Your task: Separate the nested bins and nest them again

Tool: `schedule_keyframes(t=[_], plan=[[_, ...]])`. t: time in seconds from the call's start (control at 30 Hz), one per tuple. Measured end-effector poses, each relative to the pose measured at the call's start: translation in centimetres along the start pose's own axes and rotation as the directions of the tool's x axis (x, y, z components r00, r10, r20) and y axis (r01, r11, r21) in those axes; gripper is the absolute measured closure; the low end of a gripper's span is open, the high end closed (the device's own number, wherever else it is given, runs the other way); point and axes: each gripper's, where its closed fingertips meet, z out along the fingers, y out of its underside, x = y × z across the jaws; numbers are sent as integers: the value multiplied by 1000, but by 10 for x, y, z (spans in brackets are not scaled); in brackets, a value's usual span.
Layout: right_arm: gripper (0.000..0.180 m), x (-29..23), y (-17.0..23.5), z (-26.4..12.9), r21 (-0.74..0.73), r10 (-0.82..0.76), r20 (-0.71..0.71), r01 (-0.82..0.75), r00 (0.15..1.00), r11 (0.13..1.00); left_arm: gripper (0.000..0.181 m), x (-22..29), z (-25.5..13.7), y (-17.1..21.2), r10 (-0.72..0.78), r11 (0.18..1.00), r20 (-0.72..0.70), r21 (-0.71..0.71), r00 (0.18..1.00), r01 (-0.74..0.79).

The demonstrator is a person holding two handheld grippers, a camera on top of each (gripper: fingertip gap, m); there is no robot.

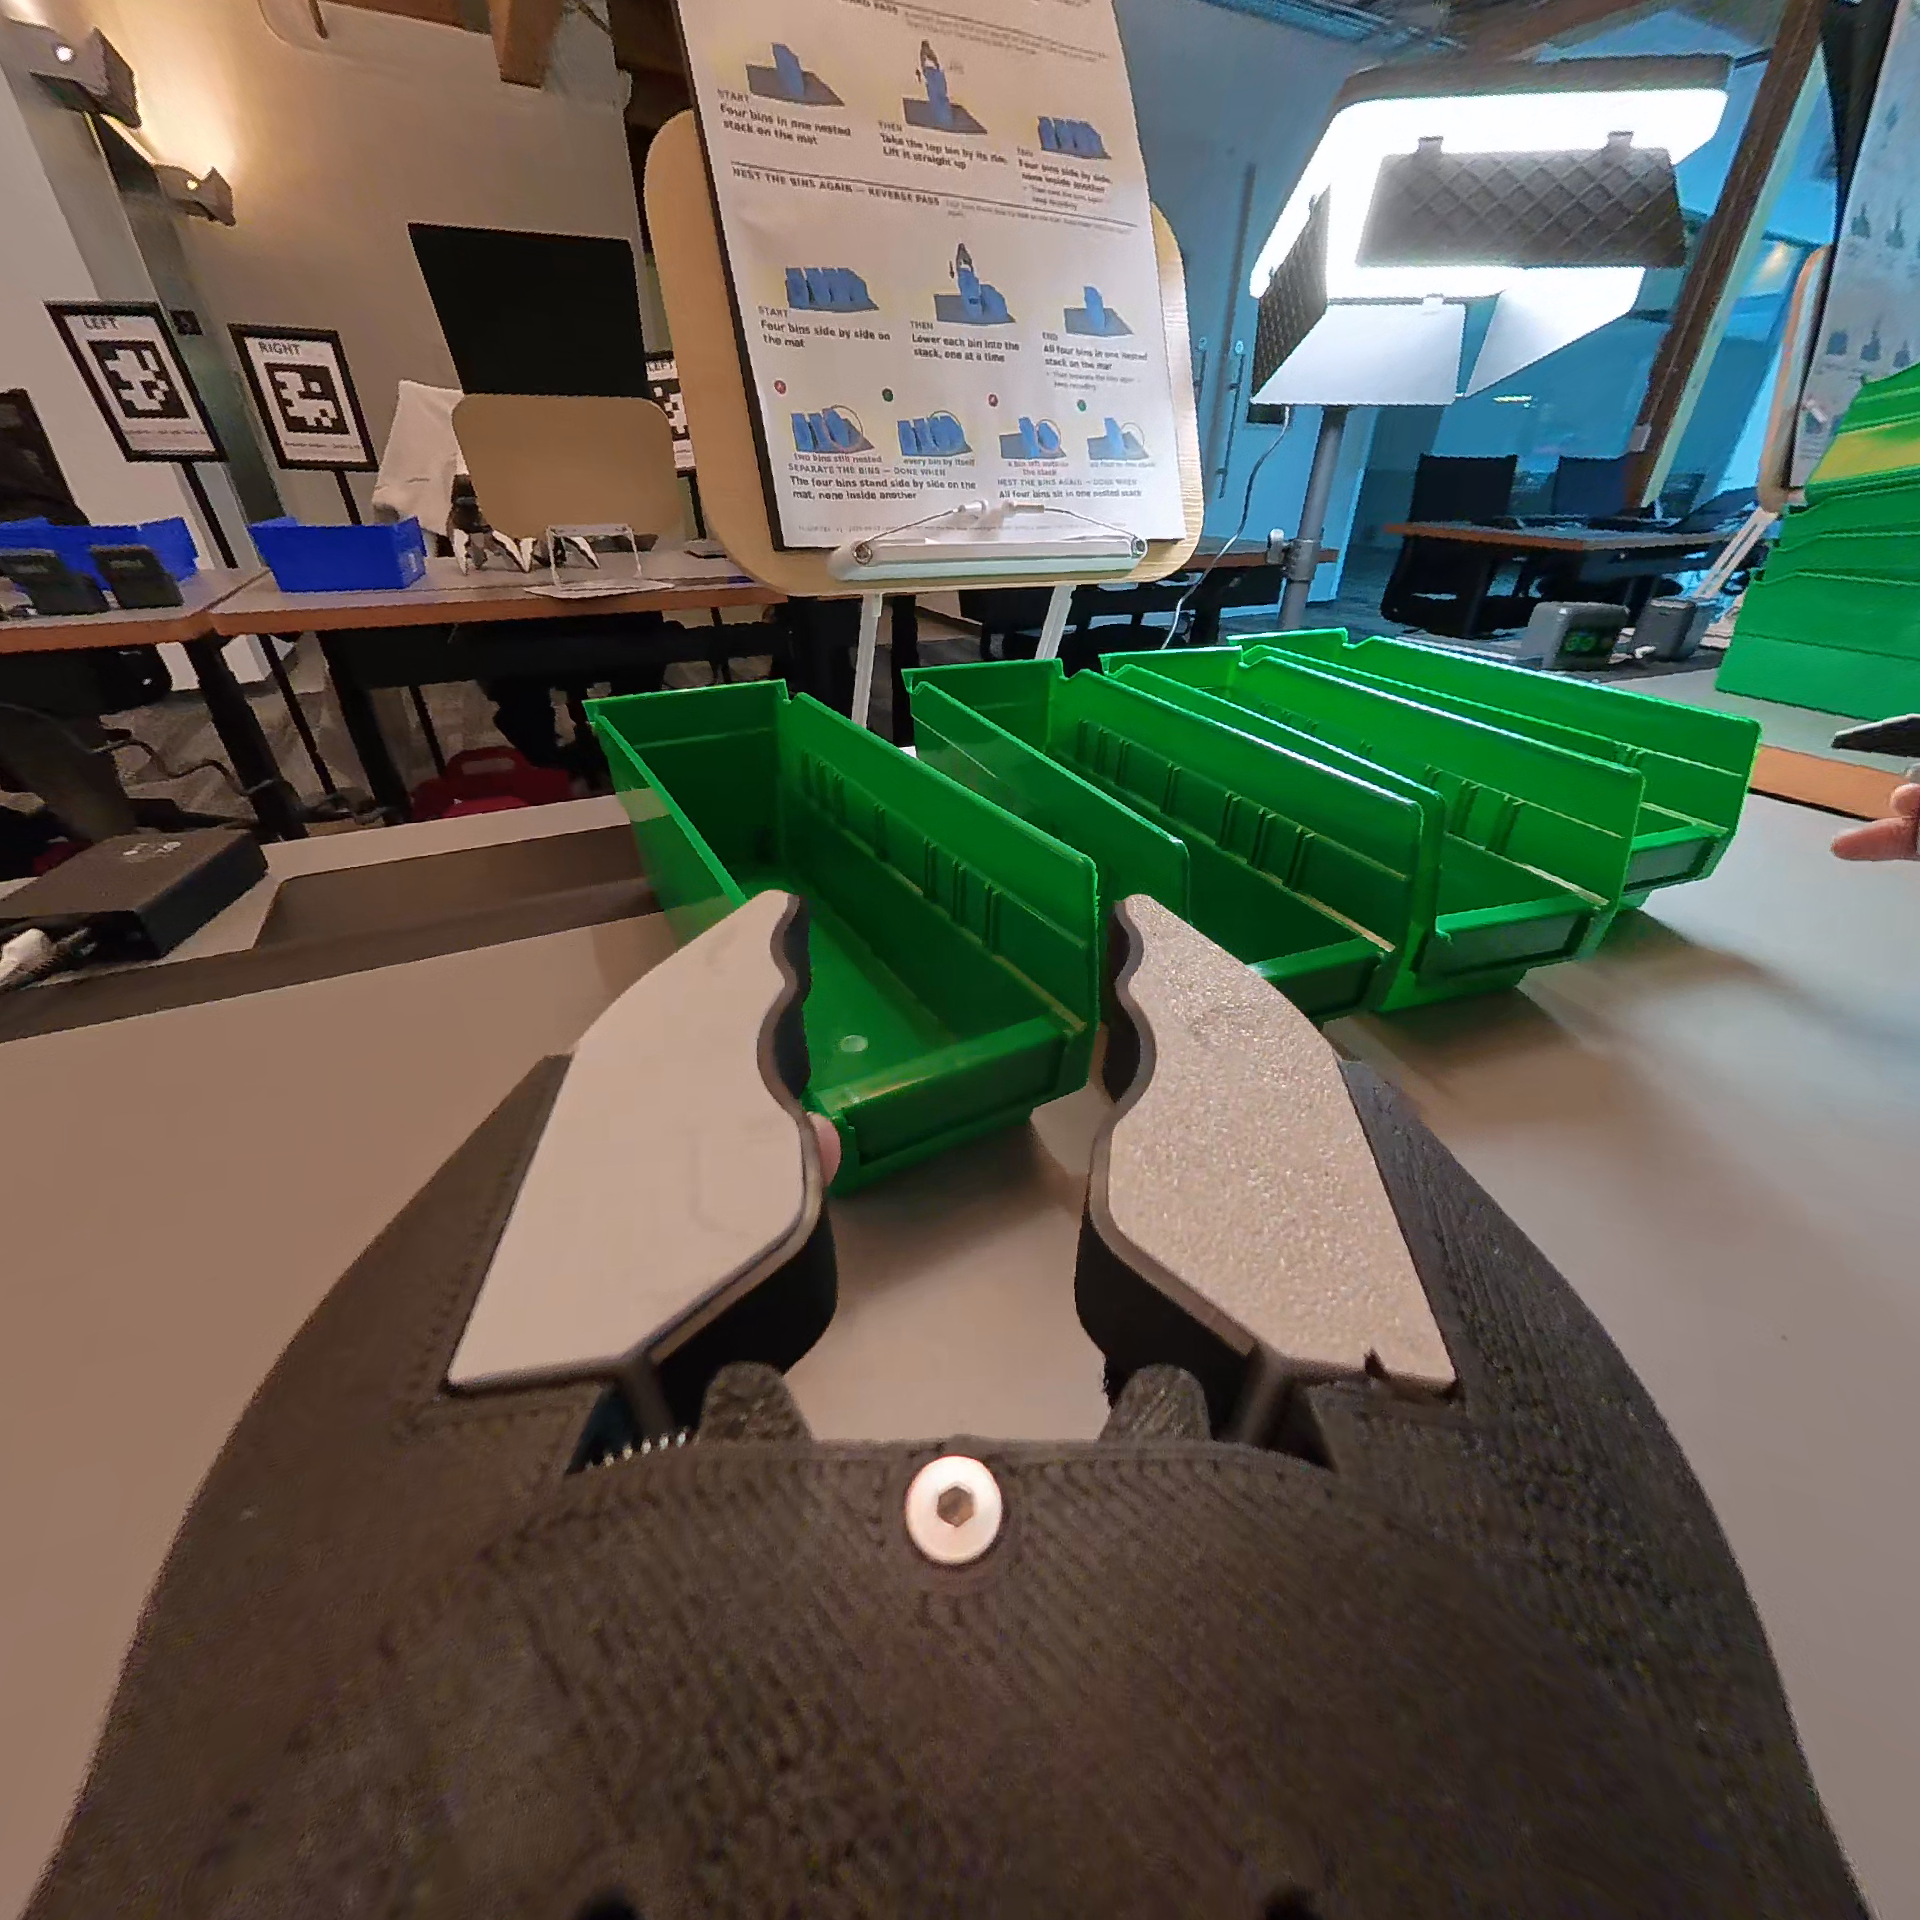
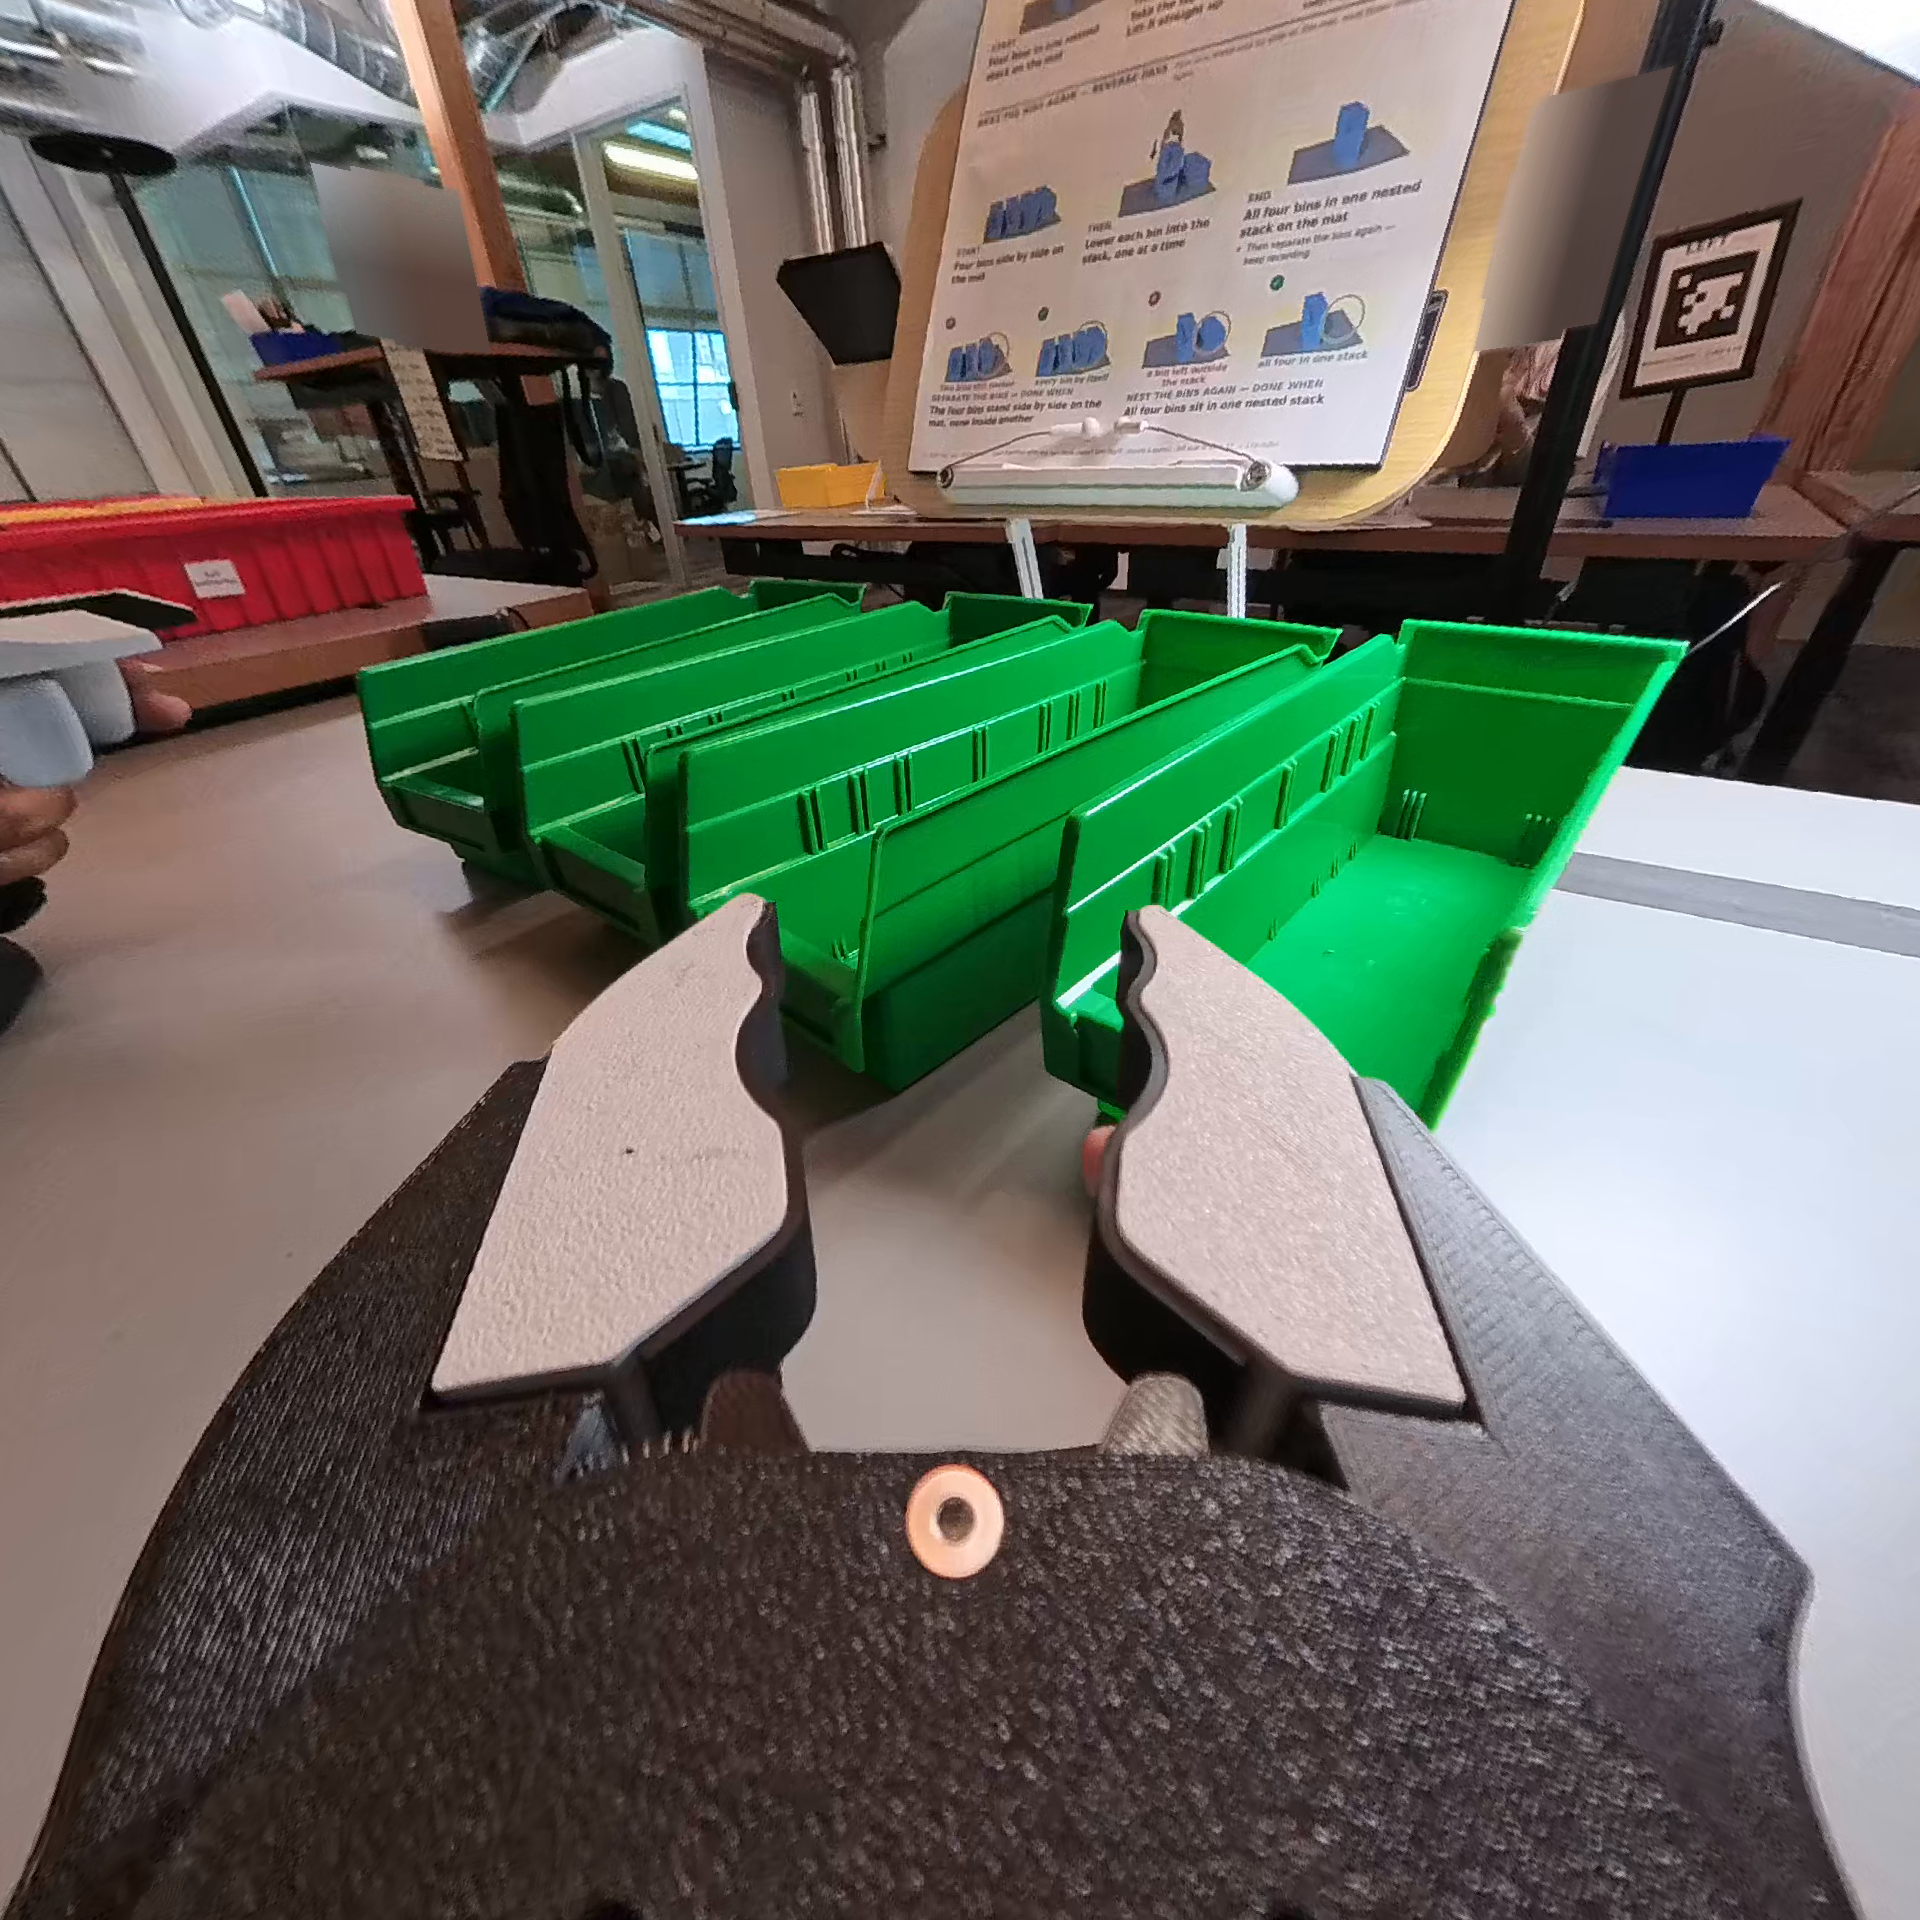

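Several green bins stand side by side on the grey table (image 1: 1558, 1195), none inside another. My left gripper (image 1: 956, 925) is open and empty, low over the table just short of the front end of the leftmost bin (image 1: 894, 966). My right gripper (image 2: 951, 920) is open and empty, in front of the gap between the rightmost bin (image 2: 1403, 935) and its neighbour (image 2: 966, 831). Its right finger (image 2: 1247, 1143) overlaps the rightmost bin's front left corner. Each gripper shows at the edge of the other view: the right one (image 1: 1881, 732) and the left one (image 2: 73, 623).
An instruction board on a stand (image 1: 935, 312) rises behind the bins, also in the right wrist view (image 2: 1195, 239). A stack of green bins (image 1: 1829, 582) stands far right, red bins (image 2: 208, 561) far left. A black box (image 1: 135, 883) lies left of the table. Spacing between my two grippers at the tips: around 40 centimeters.
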Motion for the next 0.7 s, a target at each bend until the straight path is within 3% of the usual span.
schedule_keyframes(t=[0.27, 0.37, 0.43, 0.6, 0.7], plan=[[123, 13, 4, -2, -39, -60, -110, 56, 992, 998, 127, -2, 0, 1, 1, 1000, 10, -2, 1000, -1], [128, 17, 7, 0, -88, -145, -132, 134, 981, 987, 128, 0, 2, 3, 3, 1000, 3, -7, 1000, -3], [129, 12, 17, 7, -175, -245, -71, 229, 967, 958, 128, 5, 6, 9, 37, 999, -18, -35, 999, -38], [119, 25, 39, 29, -404, -547, 71, 526, 834, 748, 128, 18, 13, 20, 96, 992, -63, -80, 993, -100], [109, 42, 63, 40, -541, -683, 239, 679, 690, 497, 128, 18, 11, 19, 113, 990, -61, -77, 992, -118]])
